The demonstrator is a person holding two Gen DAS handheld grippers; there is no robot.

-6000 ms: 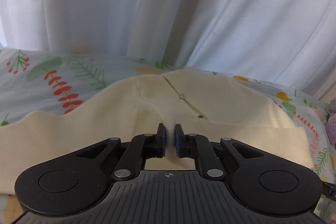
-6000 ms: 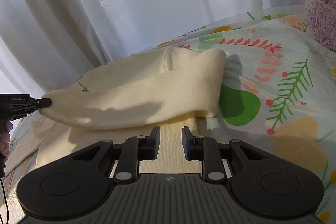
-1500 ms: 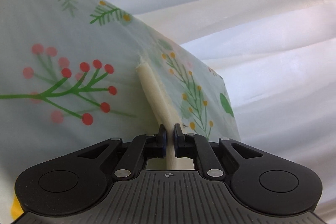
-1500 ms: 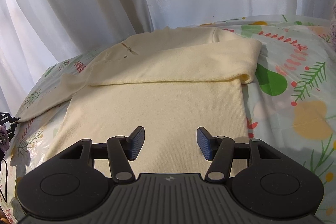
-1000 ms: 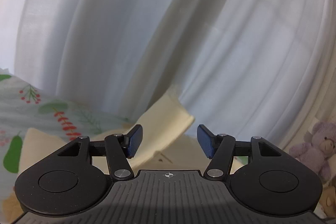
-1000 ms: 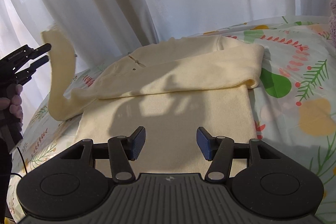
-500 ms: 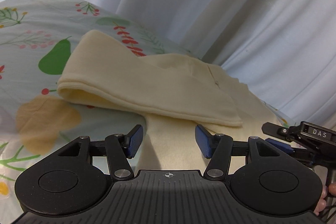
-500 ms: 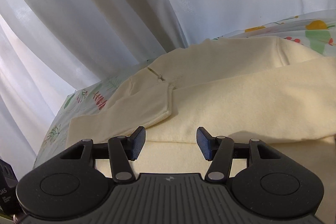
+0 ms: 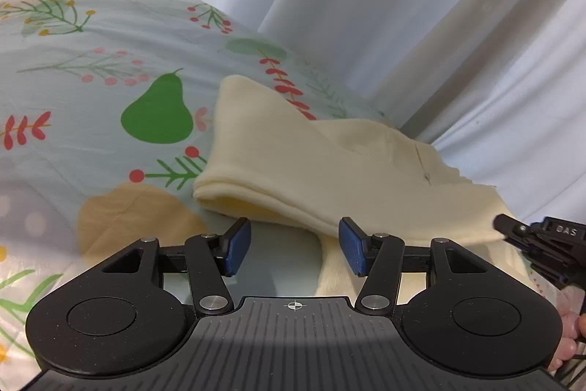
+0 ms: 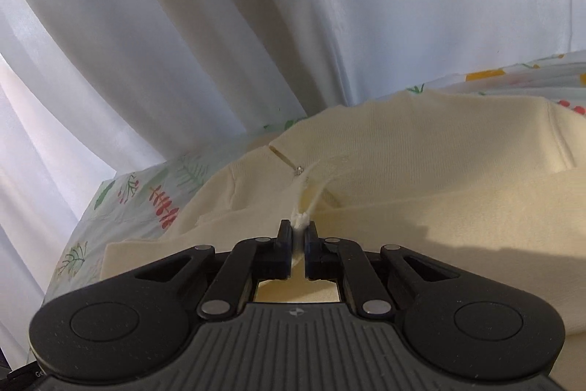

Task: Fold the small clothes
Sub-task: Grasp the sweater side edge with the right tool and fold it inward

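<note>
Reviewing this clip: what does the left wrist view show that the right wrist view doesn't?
Left wrist only: the open left gripper, the folded sleeve end, the green pear print.

Right wrist only: cream fabric bunched between the right gripper pads, which have just closed.

Both: the cream sweater on the floral sheet, the white curtain.

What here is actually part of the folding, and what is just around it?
Part of the job:
- cream sweater, sleeves folded across it
- right gripper, shut on a sweater edge
- left gripper, open, holding nothing

Just there:
- floral bedsheet
- white curtains
</note>
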